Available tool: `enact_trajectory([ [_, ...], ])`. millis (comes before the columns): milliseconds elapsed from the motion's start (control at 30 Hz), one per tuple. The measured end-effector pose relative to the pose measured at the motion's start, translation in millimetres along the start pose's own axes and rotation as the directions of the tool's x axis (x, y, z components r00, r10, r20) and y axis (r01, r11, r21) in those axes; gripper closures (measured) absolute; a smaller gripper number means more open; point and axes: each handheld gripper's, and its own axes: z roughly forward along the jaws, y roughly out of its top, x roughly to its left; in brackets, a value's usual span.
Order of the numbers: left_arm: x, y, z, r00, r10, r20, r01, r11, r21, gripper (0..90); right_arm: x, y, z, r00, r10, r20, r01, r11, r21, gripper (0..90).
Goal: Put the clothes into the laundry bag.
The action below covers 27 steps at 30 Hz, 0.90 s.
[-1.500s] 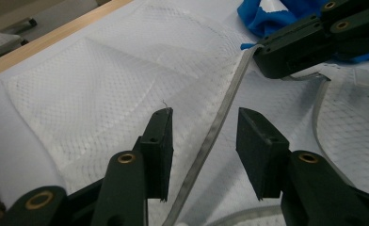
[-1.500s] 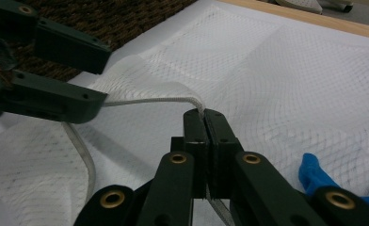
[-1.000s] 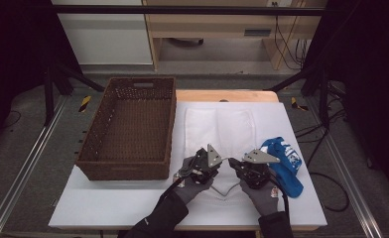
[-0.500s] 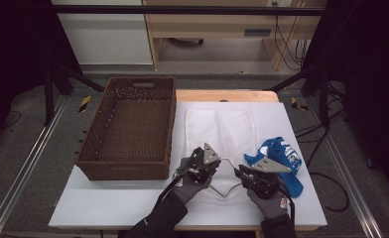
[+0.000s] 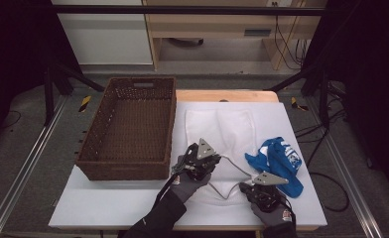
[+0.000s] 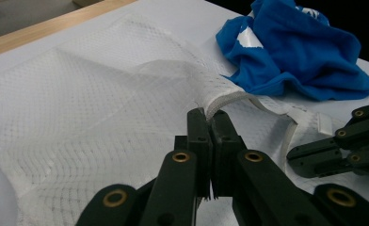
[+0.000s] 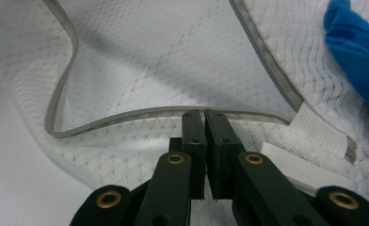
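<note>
A white mesh laundry bag [image 5: 222, 129] lies flat on the white table top, its zipped mouth pulled open toward me. My left gripper [image 5: 217, 159] is shut on the mouth's upper white edge [image 6: 220, 101] and lifts it a little. My right gripper [image 5: 242, 186] sits nearer the table's front edge. Its jaws have just been closing, and they are shut on the lower grey zip edge [image 7: 149, 113]. A crumpled blue garment [image 5: 279, 161] lies just right of the bag, beside the right gripper [image 6: 342, 150].
A brown wicker basket [image 5: 125, 168] with nothing in it stands to the left of the bag, close to my left hand. The white top [image 5: 108, 203] ends just in front of my hands. A wooden strip [image 5: 227, 95] borders the far side.
My right gripper has moved down and toward the front right with the zip edge, so the bag's mouth gapes wider. The left gripper has stayed put on the upper edge.
</note>
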Motion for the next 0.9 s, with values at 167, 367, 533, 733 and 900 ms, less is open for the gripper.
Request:
enact_trajectory([
  [167, -2.8, 3.2, -1.6, 1.0000, -0.003, 0.007, 0.003, 0.9999, -0.017, 88.4, -0.2, -0.5, 0.7, 1.0000, 0.002, 0.000, -0.002, 1.000, 0.002, 85.6],
  [367, -3.3, 1.3, -0.8, 1.0000, 0.003, -0.004, -0.003, 0.9999, -0.010, 88.4, -7.1, 9.1, -16.3, 0.9998, 0.009, 0.015, -0.008, 0.996, -0.084, 77.9],
  [533, -4.1, -0.9, 0.1, 0.9999, 0.009, -0.008, -0.009, 0.9999, -0.005, 88.4, -26.4, 22.6, -42.5, 0.9958, 0.039, 0.083, -0.024, 0.985, -0.174, 65.1],
  [733, -1.7, -3.4, -0.6, 1.0000, 0.005, -0.007, -0.005, 1.0000, -0.002, 88.3, -55.3, 36.9, -57.7, 0.9727, 0.095, 0.212, -0.043, 0.971, -0.237, 39.8],
  [900, -0.8, -5.4, -0.1, 1.0000, 0.001, -0.006, -0.001, 1.0000, 0.001, 88.3, -81.9, 43.4, -45.1, 0.9337, 0.127, 0.335, -0.053, 0.974, -0.222, 20.1],
])
